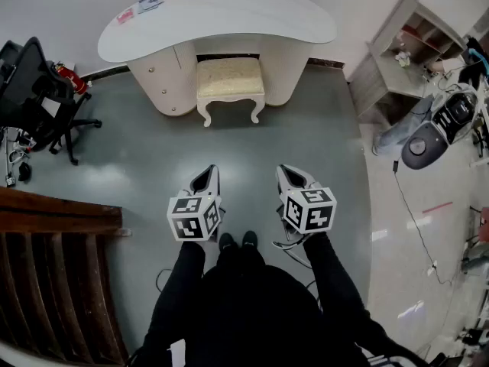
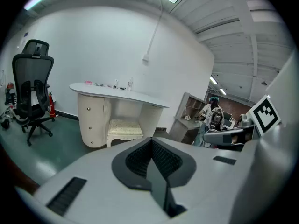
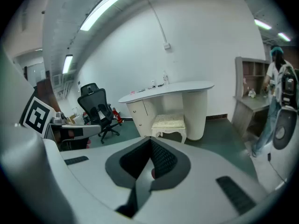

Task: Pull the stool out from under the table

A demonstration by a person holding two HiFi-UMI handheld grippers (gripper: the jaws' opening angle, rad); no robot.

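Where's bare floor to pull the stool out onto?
The grey floor from the stool back to the left gripper and right gripper is bare. The office chair crowds the left; shelf unit, white machine and cables crowd the right.

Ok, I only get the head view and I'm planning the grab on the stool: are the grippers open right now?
Observer: No. The left gripper view shows the left gripper shut, with nothing between its jaws.
Operator: And the other one?
Observer: The right gripper is also shut and empty, and it points toward the stool.
Operator: Is anybody around that I can't see?
Observer: Yes, a person is standing by the shelf unit, off to the right.
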